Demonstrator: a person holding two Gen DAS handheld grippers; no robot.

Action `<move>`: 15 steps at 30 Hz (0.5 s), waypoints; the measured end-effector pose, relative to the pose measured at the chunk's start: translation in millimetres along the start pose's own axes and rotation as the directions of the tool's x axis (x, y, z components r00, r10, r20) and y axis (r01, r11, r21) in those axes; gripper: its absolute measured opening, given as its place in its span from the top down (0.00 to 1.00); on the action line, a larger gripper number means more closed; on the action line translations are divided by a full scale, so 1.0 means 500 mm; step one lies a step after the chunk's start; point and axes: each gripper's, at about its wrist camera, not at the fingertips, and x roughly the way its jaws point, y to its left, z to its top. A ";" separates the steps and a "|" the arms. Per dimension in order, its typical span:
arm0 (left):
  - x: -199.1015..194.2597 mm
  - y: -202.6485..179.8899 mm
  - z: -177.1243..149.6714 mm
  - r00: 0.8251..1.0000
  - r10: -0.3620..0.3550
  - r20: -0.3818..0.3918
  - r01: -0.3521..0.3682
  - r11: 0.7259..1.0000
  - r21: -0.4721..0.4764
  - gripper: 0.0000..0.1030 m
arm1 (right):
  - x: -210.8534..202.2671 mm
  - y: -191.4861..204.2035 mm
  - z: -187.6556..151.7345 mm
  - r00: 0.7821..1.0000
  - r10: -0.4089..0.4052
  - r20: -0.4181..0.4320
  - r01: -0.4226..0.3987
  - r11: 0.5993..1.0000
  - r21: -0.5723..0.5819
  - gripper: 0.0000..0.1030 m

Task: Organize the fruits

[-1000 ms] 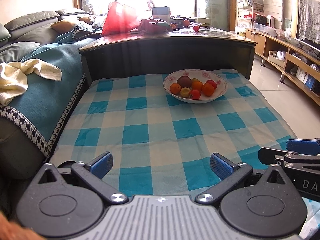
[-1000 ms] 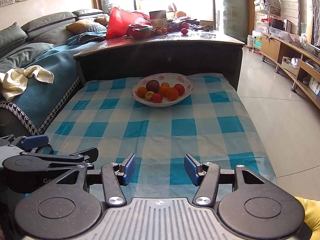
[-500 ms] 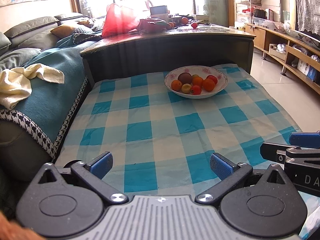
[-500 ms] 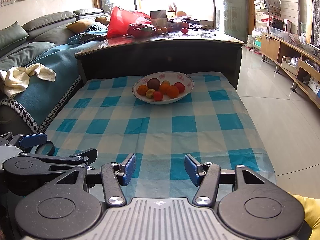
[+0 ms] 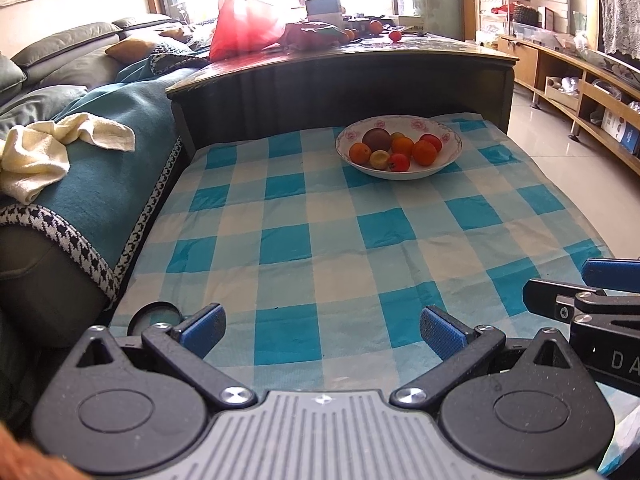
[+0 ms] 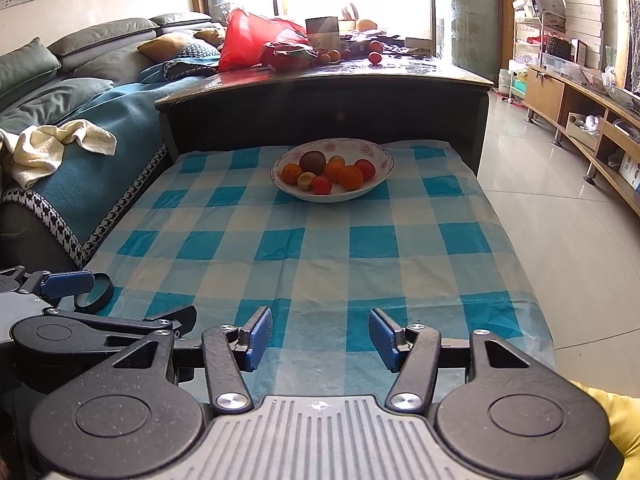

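Note:
A white flowered bowl (image 5: 448, 160) (image 6: 380, 182) stands at the far end of the blue checked cloth (image 5: 320, 248) (image 6: 320, 248). It holds several fruits: oranges, red ones, a yellow one and a dark brown one (image 5: 376, 139) (image 6: 312, 161). My left gripper (image 5: 322, 330) is open and empty over the near left edge of the cloth. My right gripper (image 6: 320, 338) is open and empty over the near edge, beside the left one. Both are far from the bowl.
A dark raised table (image 6: 320, 80) behind the bowl carries a red bag (image 6: 248, 40) and loose fruit (image 6: 374, 57). A sofa with a teal blanket and cream towel (image 5: 48, 148) lies left. Tiled floor and wooden shelving (image 6: 580, 120) lie right. A small round black ring (image 6: 96, 290) lies at the near left edge.
Both grippers have drawn back and risen slightly, so the bowl looks farther away. Their jaws have stayed open and empty.

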 end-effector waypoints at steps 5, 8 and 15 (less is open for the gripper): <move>0.000 0.001 -0.003 1.000 0.006 -0.001 -0.006 1.000 0.000 0.00 | 0.002 0.002 -0.003 1.000 0.002 -0.005 -0.002 1.000 -0.005 0.52; 0.000 0.001 -0.004 1.000 0.008 -0.003 -0.008 1.000 0.001 0.00 | 0.002 0.002 -0.004 1.000 0.002 -0.007 -0.002 1.000 -0.006 0.52; 0.004 0.000 -0.009 1.000 0.011 -0.014 -0.011 1.000 0.004 0.00 | 0.005 0.004 -0.008 1.000 0.000 -0.016 0.000 1.000 -0.007 0.52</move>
